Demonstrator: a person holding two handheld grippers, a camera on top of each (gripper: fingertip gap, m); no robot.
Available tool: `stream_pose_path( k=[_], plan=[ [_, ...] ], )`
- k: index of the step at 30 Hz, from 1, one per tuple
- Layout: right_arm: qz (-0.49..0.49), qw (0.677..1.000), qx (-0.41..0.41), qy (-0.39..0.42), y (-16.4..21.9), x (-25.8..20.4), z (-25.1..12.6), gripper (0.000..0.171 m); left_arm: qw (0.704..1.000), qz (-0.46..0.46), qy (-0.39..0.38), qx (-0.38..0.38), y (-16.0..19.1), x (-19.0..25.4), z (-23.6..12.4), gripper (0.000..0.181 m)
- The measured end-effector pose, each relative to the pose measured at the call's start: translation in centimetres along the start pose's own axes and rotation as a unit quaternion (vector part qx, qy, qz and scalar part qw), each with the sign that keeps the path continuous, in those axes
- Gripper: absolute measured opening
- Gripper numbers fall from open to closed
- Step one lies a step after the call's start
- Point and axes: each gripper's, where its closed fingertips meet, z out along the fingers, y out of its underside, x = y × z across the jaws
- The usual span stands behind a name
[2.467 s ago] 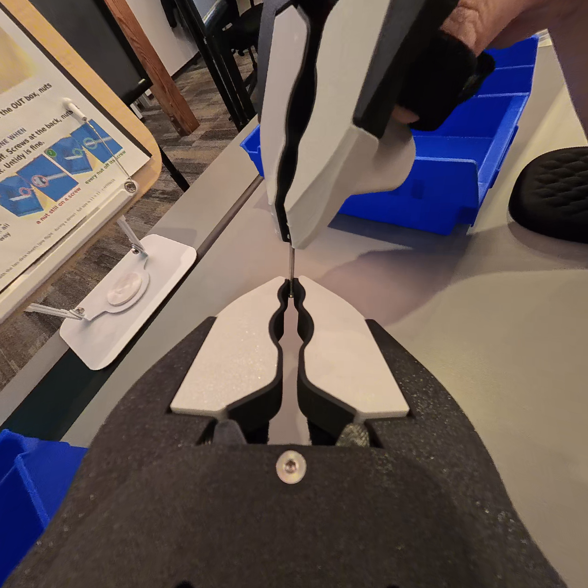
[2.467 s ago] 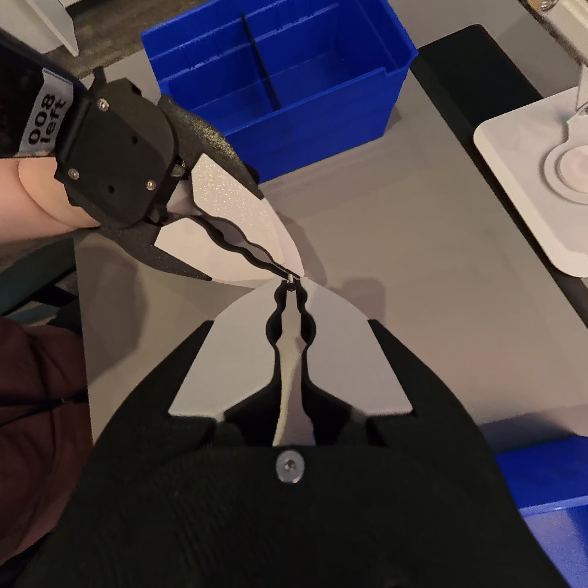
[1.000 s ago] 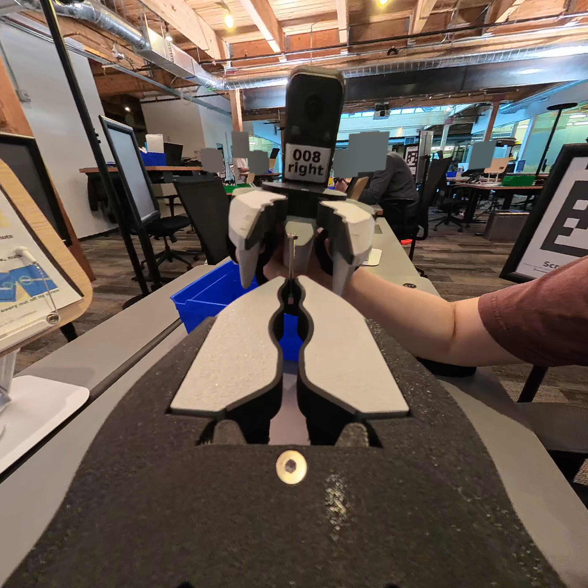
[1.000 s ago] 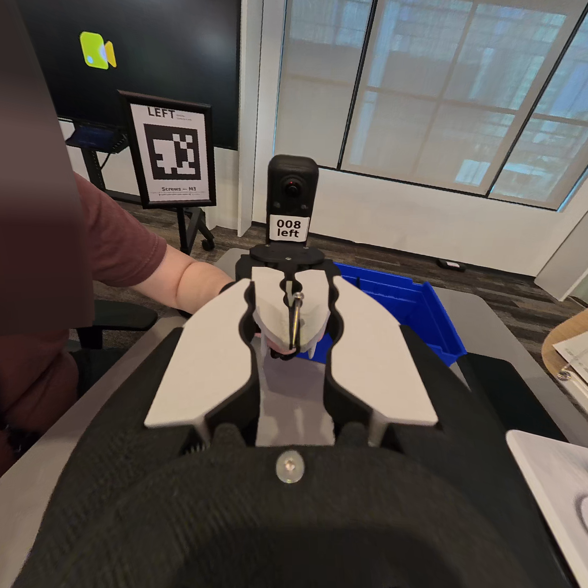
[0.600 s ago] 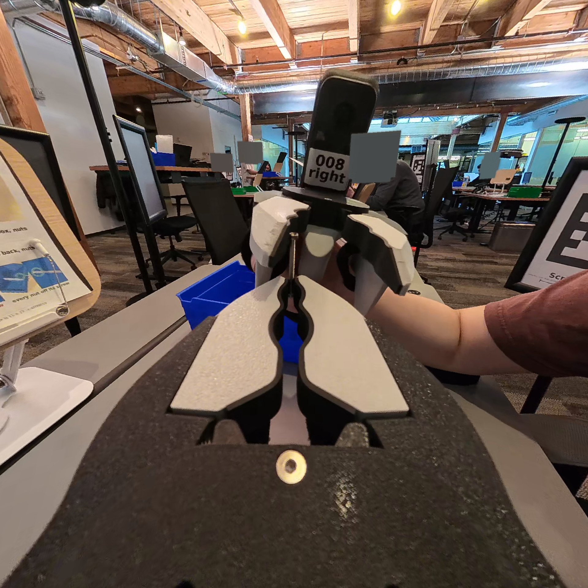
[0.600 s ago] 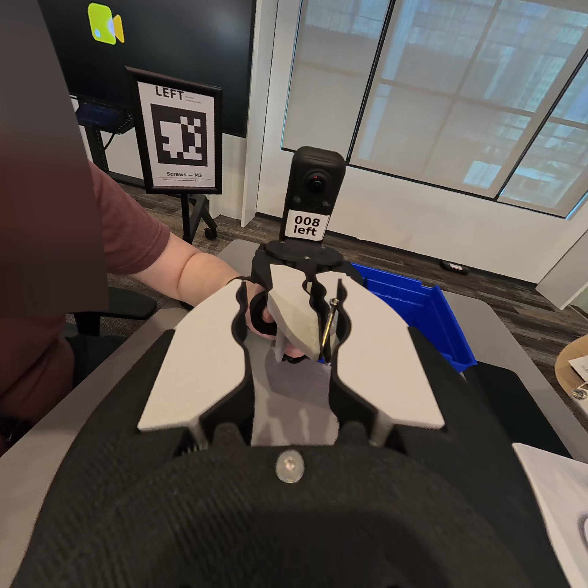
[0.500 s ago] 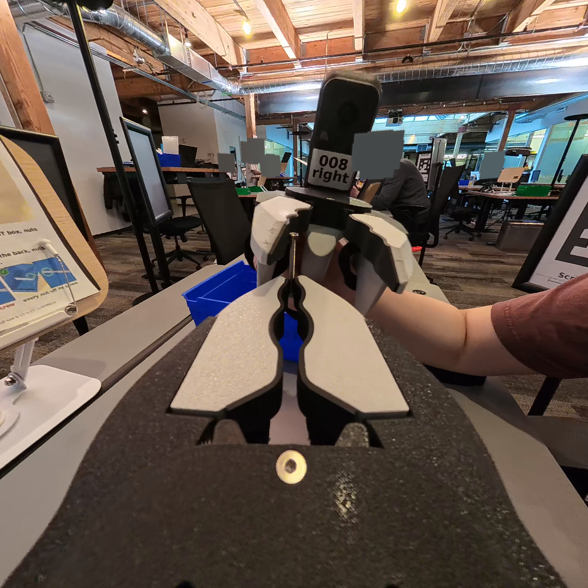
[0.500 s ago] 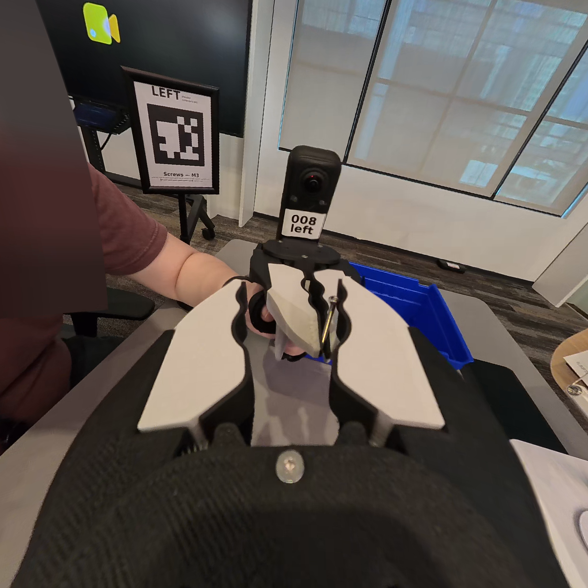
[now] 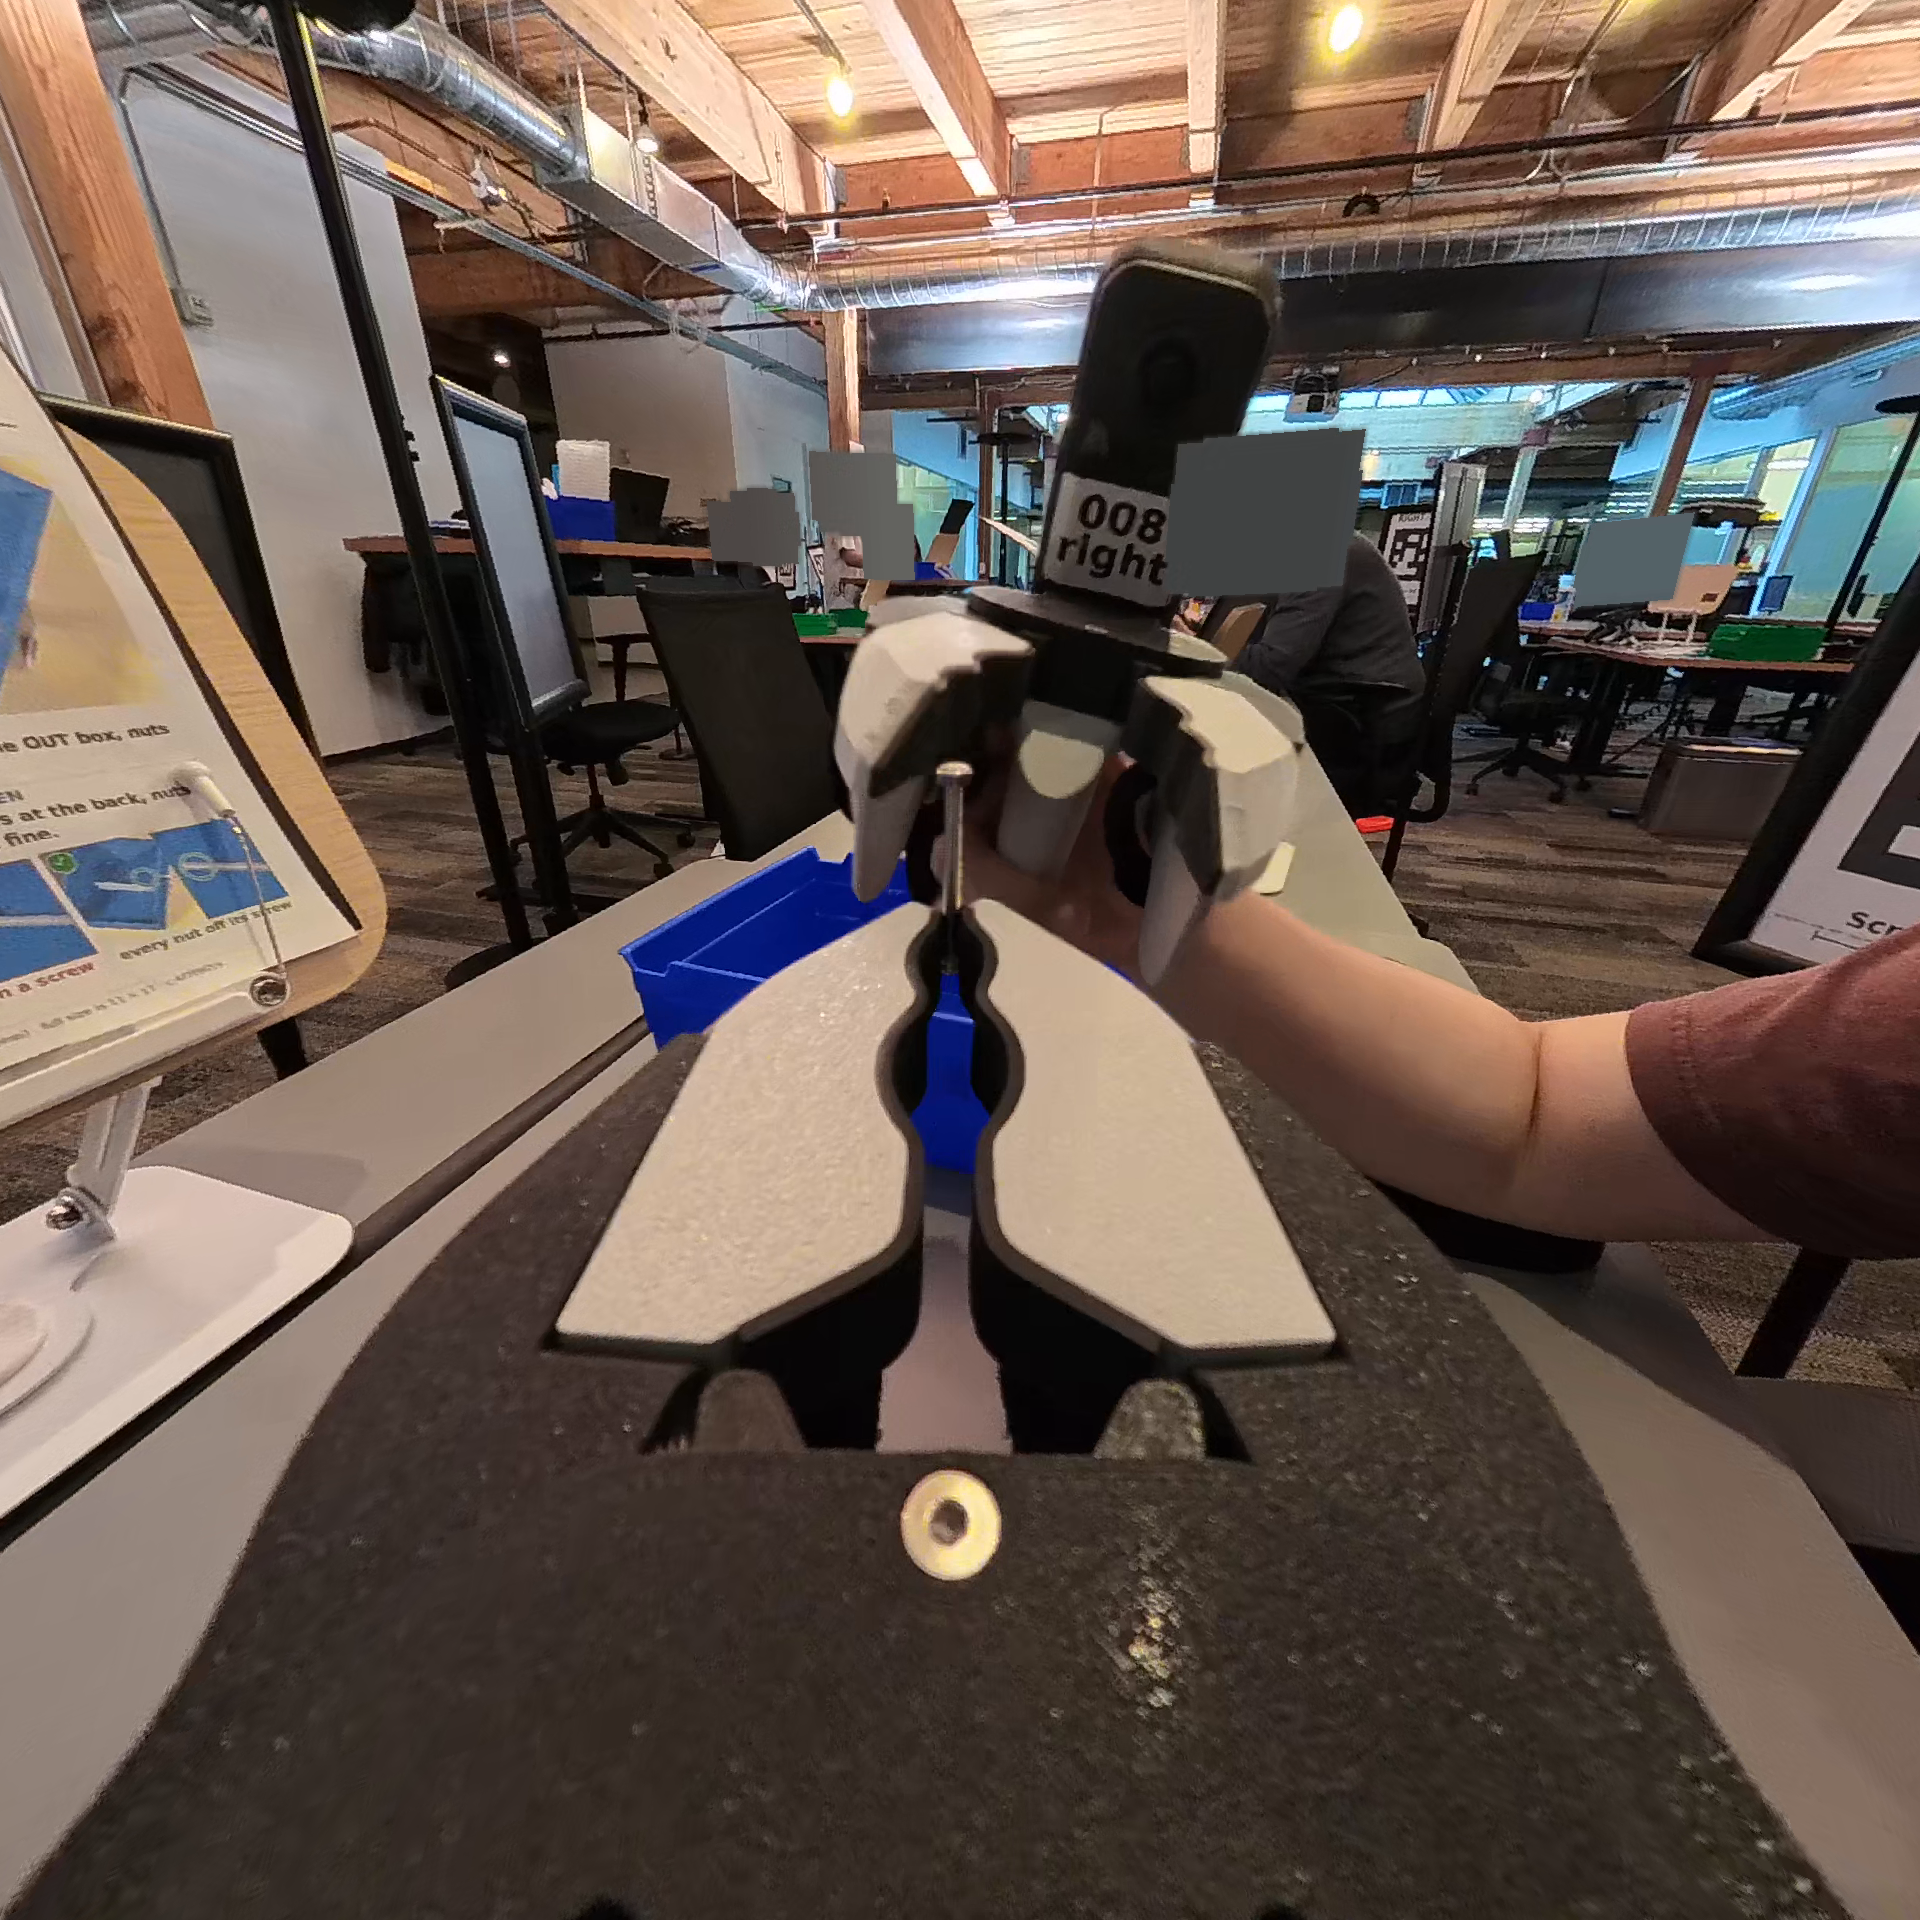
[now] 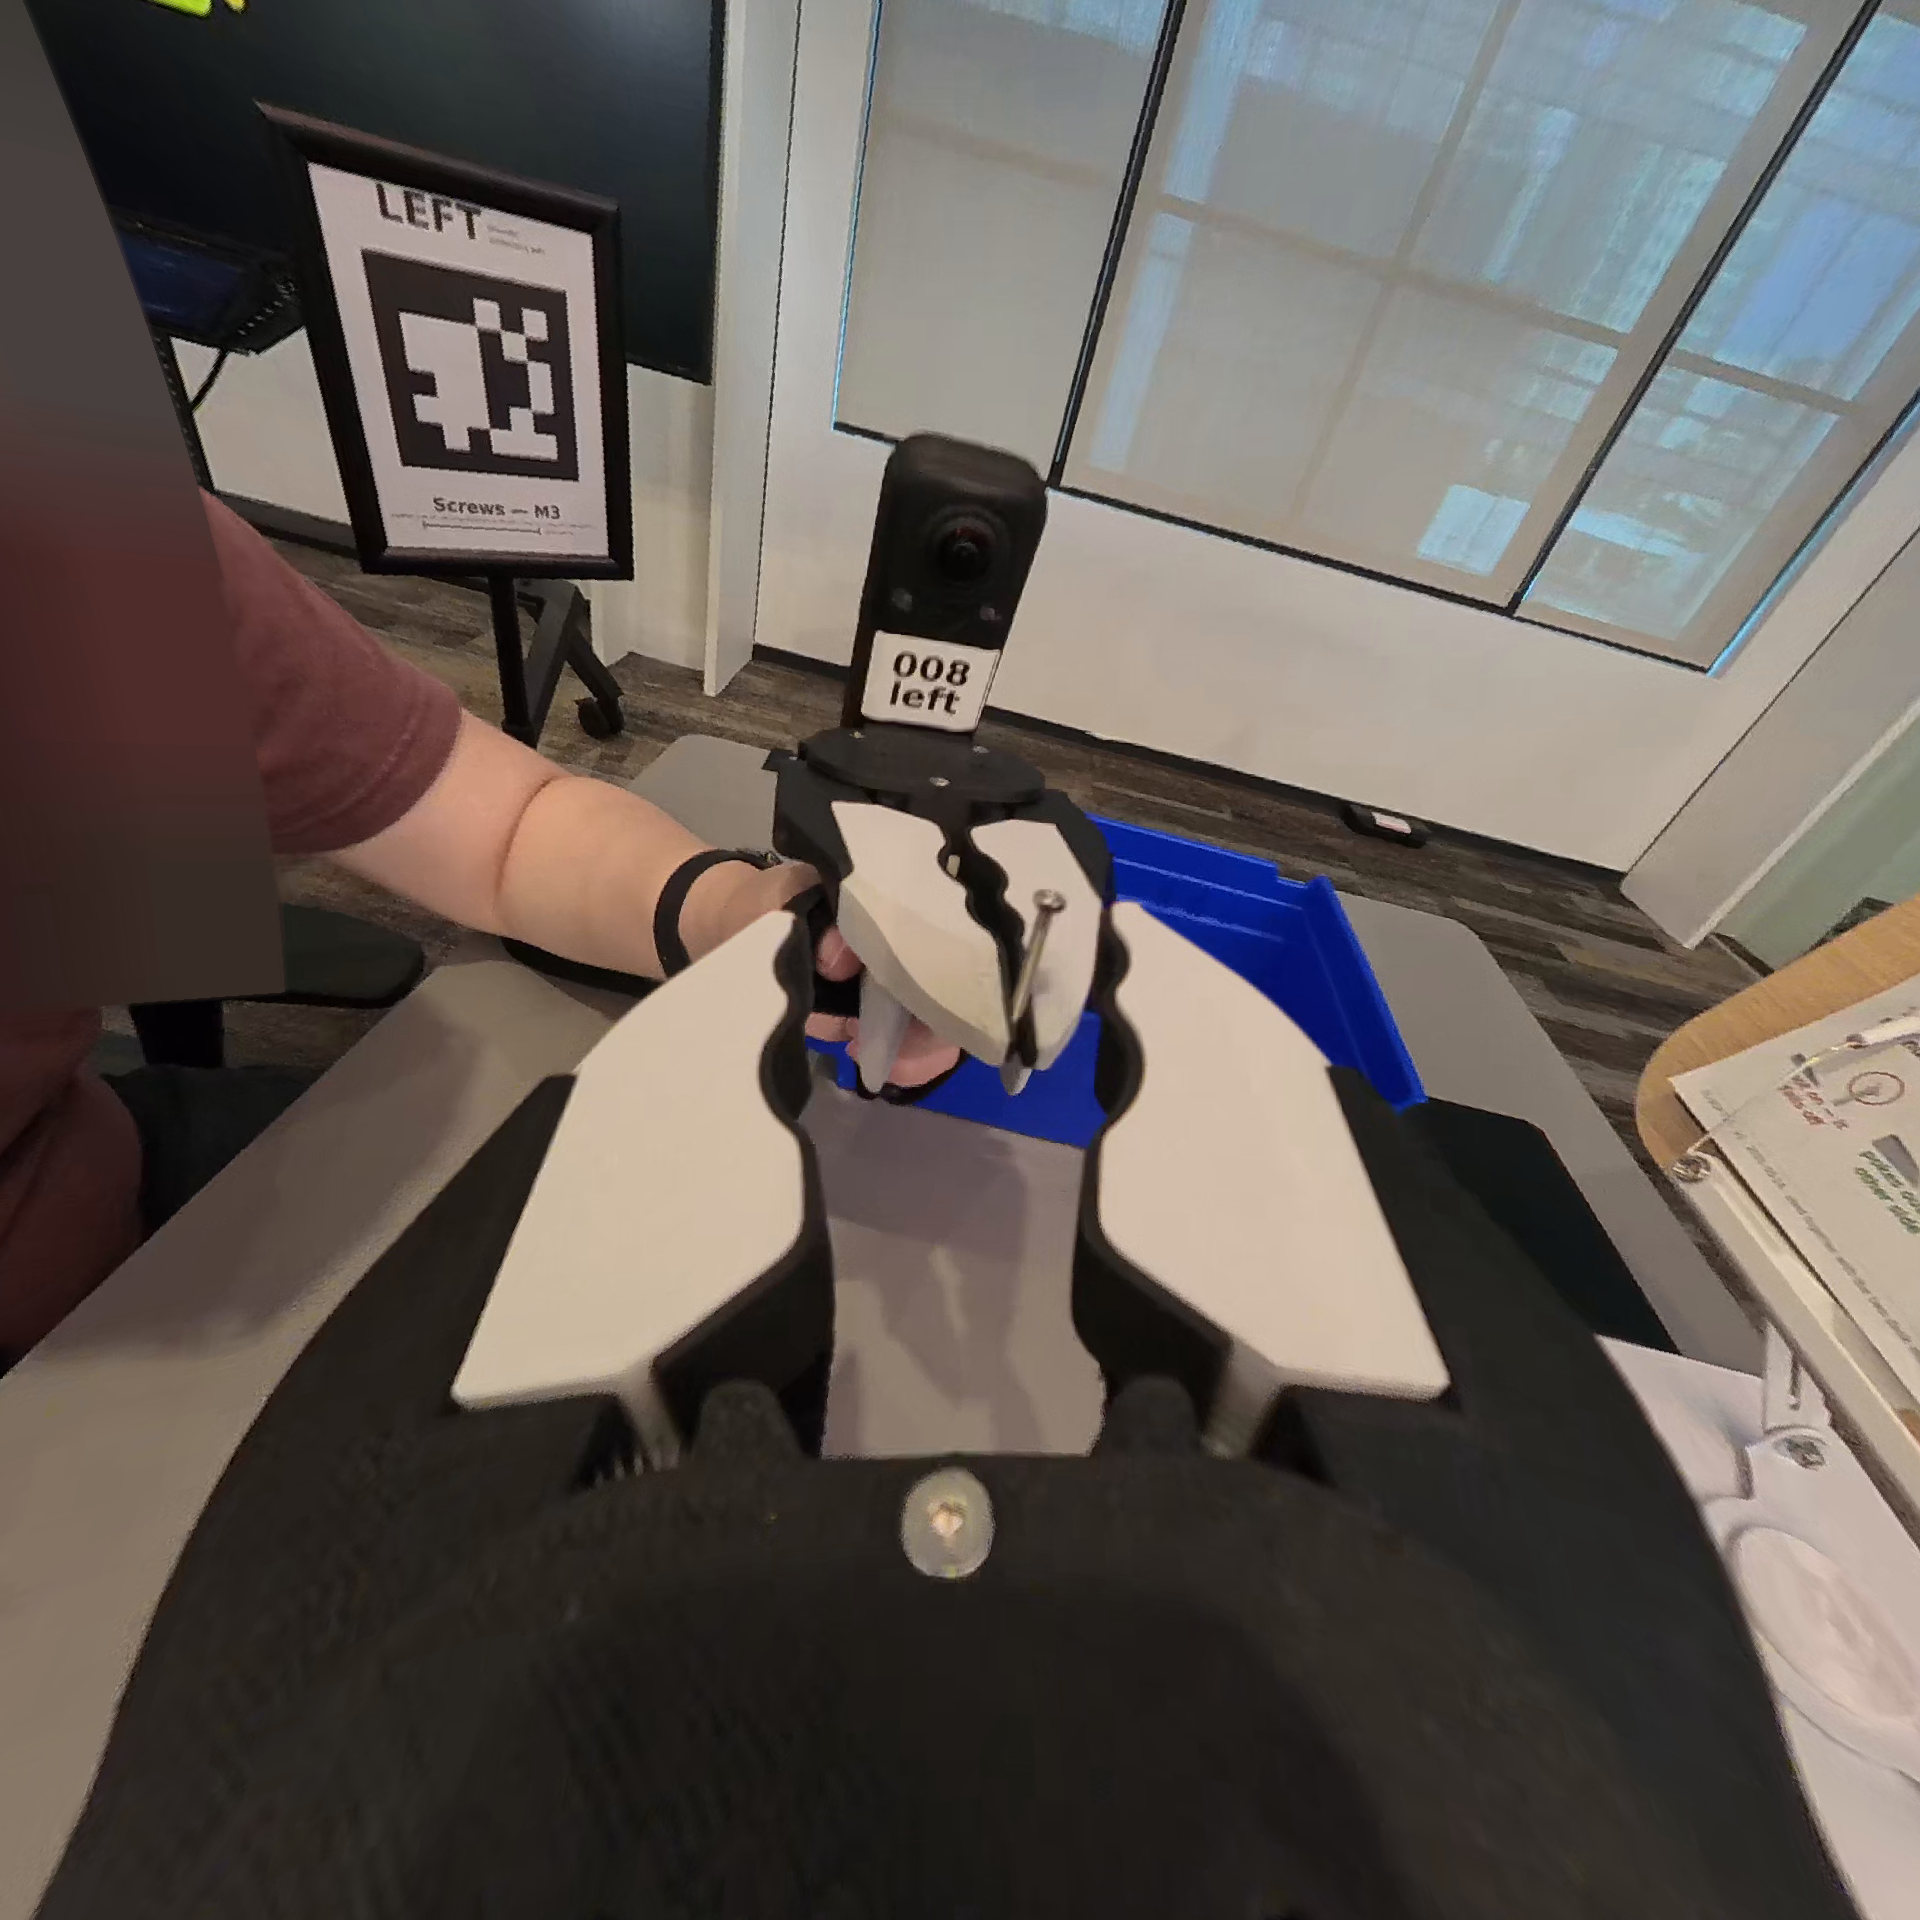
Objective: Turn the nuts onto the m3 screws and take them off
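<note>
My left gripper [image 9: 951, 920] is shut on the lower end of a thin metal screw [image 9: 952, 842], which stands upright with its head on top. In the right wrist view the left gripper [image 10: 1013, 1065] faces me and the screw [image 10: 1034, 966] leans slightly. My right gripper [image 10: 954, 935] is open and empty, its fingers either side of the left gripper's tips. In the left wrist view the right gripper [image 9: 1013, 935] is open behind the screw, which stands close to its left finger. I cannot make out a nut.
A blue bin [image 9: 748, 945] sits on the grey table [image 9: 416, 1091] under both grippers; it also shows in the right wrist view [image 10: 1247, 935]. An instruction board [image 9: 156, 831] on a white stand is at the left. A framed marker sign [image 10: 468, 364] stands behind. Both grippers' tips are close together, under 4 cm apart.
The screw was centred between the right gripper's fingers; now it stands off to one side near one finger. The left gripper has stayed shut on the screw and the right has stayed open.
</note>
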Motion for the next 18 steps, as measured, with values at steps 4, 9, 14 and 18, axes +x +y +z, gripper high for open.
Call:
stream_pose_path(
  k=[4, 9, 14, 18],
  plan=[
    [0.021, 0.999, 0.024, -0.008, -0.4, -0.3, 0.9, 0.06, 1.0, 0.008, 0.015, -0.002, 0.2, 0.9, 0.4, 0.002],
    [0.017, 0.999, 0.008, -0.03, 0.4, -1.5, 2.4, 0.068, 1.0, 0.013, 0.024, 0.004, -0.1, 1.4, 0.4, 0.002],
    [0.005, 0.999, 0.003, -0.032, 0.4, -2.0, 2.8, 0.073, 1.0, 0.003, 0.009, 0.002, 0.0, 0.6, 0.2, 0.002],
    [0.002, 1.0, 0.001, -0.023, 0.5, -1.6, 2.6, 0.074, 1.0, 0.005, -0.005, 0.001, -0.1, 0.0, 0.0, 0.002]
  ],
)
